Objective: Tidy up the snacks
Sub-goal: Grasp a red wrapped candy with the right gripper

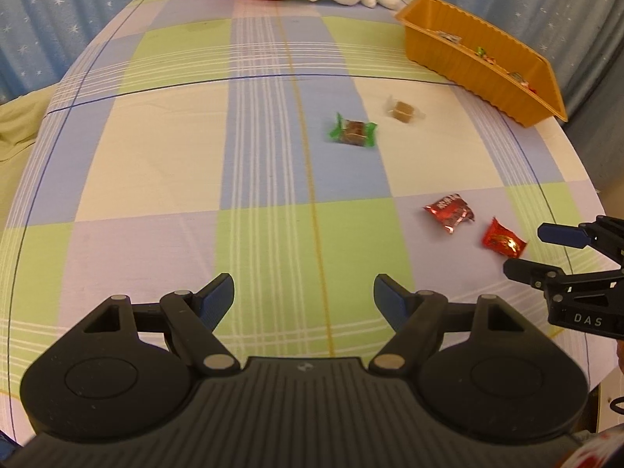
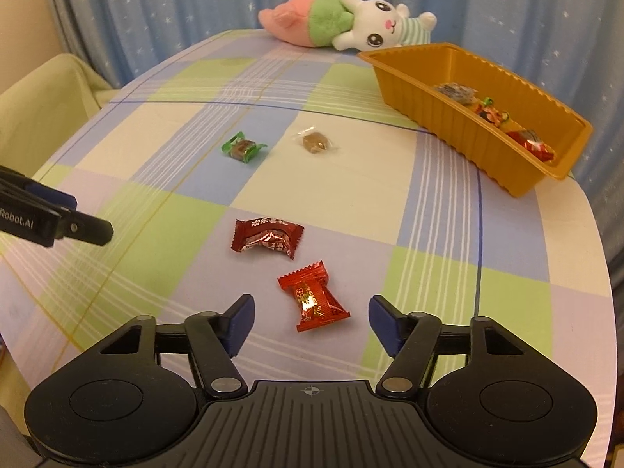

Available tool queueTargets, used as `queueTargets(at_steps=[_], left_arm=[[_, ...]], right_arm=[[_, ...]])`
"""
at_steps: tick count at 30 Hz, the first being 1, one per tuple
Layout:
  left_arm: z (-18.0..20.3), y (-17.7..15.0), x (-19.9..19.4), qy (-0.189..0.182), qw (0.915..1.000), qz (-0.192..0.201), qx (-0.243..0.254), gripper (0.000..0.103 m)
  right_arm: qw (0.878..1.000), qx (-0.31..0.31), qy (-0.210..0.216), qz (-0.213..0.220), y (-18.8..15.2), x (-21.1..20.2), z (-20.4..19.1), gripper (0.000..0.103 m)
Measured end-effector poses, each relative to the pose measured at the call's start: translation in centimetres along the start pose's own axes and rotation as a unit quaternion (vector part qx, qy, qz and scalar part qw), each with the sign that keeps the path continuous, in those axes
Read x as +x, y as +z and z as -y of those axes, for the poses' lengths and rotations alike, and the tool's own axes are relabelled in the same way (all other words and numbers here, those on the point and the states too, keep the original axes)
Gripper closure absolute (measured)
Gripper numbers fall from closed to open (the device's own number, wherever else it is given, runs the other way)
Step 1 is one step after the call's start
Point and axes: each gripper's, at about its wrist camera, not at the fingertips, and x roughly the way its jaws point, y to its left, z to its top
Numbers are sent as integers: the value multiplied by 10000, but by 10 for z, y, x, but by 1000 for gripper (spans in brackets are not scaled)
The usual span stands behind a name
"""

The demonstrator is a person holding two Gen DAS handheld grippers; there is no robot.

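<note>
A bright red wrapped candy [image 2: 312,299] lies on the checked tablecloth [image 2: 448,292], between the spread jaws of the right gripper [image 2: 310,321], untouched. A darker red candy [image 2: 267,237] lies just beyond. Farther off sit a green-wrapped candy [image 2: 242,148] and a clear-wrapped one [image 2: 315,141]. The orange tray [image 2: 460,124] holds several snacks. The left gripper [image 1: 304,298] is spread, empty.

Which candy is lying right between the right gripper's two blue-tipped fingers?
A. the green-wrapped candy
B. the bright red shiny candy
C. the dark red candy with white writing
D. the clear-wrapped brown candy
B: in the right wrist view the bright red shiny candy lies on the checked tablecloth between the open fingers of the right gripper, untouched by them.
</note>
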Motion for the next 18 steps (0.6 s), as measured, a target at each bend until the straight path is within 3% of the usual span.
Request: queueTargets(at_steps=[18], left_arm=[[-5, 1, 5, 141, 9998, -14, -167, 26]], right_arm=[[9996, -185, 149, -172, 8, 19, 4, 64]])
